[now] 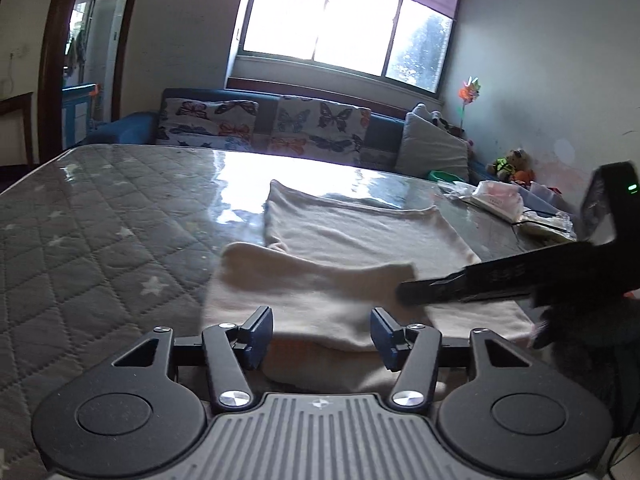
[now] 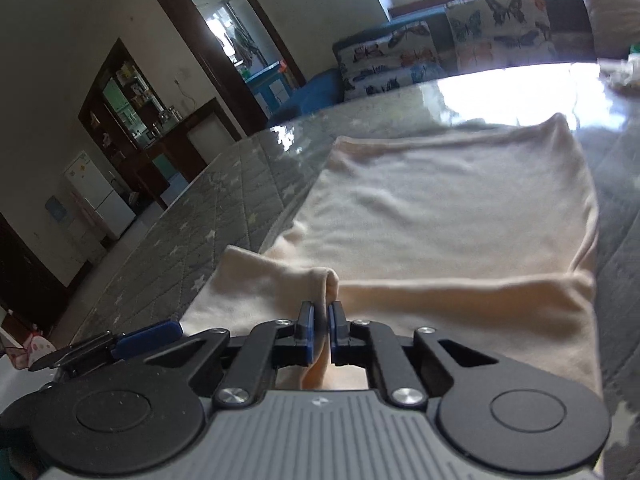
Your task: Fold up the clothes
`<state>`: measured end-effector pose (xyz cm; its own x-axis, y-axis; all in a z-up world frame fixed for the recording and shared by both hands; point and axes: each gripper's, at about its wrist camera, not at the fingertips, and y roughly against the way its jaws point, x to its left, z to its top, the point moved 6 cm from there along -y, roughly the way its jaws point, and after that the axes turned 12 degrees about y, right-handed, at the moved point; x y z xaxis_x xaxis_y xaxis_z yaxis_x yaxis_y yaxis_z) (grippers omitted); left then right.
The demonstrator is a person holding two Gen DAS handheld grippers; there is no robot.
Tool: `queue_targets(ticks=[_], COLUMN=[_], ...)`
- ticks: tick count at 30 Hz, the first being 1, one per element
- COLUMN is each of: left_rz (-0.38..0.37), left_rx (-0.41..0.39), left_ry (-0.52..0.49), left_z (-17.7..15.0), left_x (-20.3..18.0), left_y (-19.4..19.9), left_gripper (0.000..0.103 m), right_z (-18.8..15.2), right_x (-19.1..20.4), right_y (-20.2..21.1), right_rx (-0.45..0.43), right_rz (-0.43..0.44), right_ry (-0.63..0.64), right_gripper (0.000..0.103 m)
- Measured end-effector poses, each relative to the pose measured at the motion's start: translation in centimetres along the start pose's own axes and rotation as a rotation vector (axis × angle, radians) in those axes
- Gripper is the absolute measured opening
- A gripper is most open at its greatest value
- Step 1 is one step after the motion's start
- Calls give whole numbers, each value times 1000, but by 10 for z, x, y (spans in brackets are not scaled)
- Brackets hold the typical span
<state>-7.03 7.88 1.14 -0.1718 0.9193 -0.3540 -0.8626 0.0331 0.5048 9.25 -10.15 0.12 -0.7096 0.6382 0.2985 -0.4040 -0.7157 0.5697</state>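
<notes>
A cream garment (image 1: 352,236) lies spread on the grey quilted table (image 1: 100,216), its near part folded over into a thick band (image 1: 316,284). My left gripper (image 1: 322,334) is open, its jaws wide apart over the near edge of the fold, holding nothing. My right gripper (image 2: 321,330) is shut on a pinched ridge of the cream garment (image 2: 440,200) near its left edge. In the left wrist view the right gripper (image 1: 404,294) reaches in from the right onto the folded band. In the right wrist view a blue fingertip (image 2: 148,336) of the left gripper shows at the lower left.
A sofa with butterfly cushions (image 1: 264,124) stands behind the table under a bright window. Plastic bags and packets (image 1: 500,200) lie at the table's far right corner. A doorway (image 2: 236,40) and cabinets are at the left.
</notes>
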Motion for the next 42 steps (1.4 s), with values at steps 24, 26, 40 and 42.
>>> queue_targets(ticks=[24, 26, 40, 42], left_rz=[157, 164, 191, 194], left_rx=[-11, -6, -12, -15], left_ry=[-62, -60, -95, -105], left_z=[-5, -8, -7, -7], left_x=[14, 16, 20, 20], left_y=[-20, -19, -20, -20], left_gripper=[38, 37, 37, 37], right_z=[59, 43, -12, -8], right_x=[14, 3, -31, -26], right_y=[56, 45, 1, 5], right_rx=[-76, -23, 94, 87], right_rz=[-92, -102, -135, -144], right_ry=[182, 149, 24, 57], right_gripper=[9, 22, 10, 2])
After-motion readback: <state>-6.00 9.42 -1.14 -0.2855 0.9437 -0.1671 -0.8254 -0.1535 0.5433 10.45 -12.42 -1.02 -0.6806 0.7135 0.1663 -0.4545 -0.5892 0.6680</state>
